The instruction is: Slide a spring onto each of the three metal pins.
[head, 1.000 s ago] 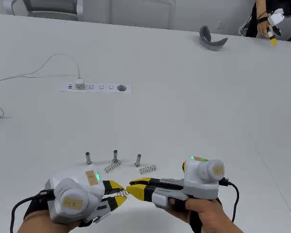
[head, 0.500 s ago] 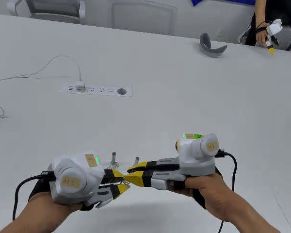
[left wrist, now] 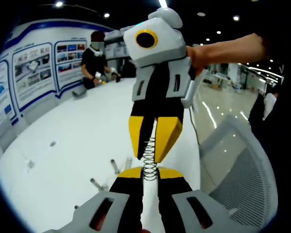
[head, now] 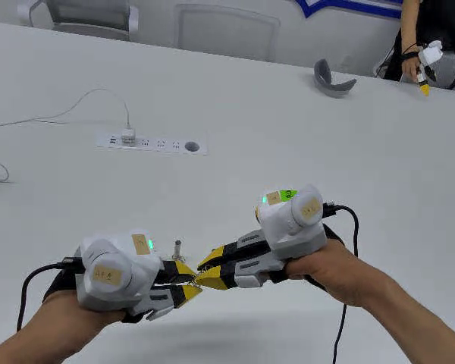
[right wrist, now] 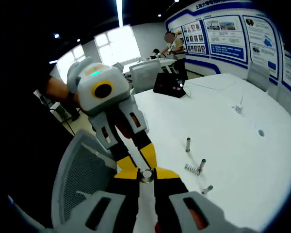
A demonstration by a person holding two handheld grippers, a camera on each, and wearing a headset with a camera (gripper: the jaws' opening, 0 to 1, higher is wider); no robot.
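The left tongs point(left wrist: 149, 173) and the right tongs point(right wrist: 146, 175) met tip to tip, up in the air just above the white worktop point(head: 288, 136). Between them was a little spring point(left wrist: 148, 158). The left tongs were pinched on one end of it. The right tongs looked pinched on the other end, whose round ring showed between their yellow tips. The spring lay long-ways from one pair of tips straight to the other, so it was lying flat and not standing up. The three pins point(right wrist: 202, 164) stood straight up on the worktop, a little past the tips and lower down. In the head view one pin poked up just behind the left tongs, so the left hand seemed a bit nearer to it. I think the spring would have to be tipped upright over a pin before it could slide down. A loose spring point(right wrist: 191, 169) lay flat on the worktop, just beside the middle pin.
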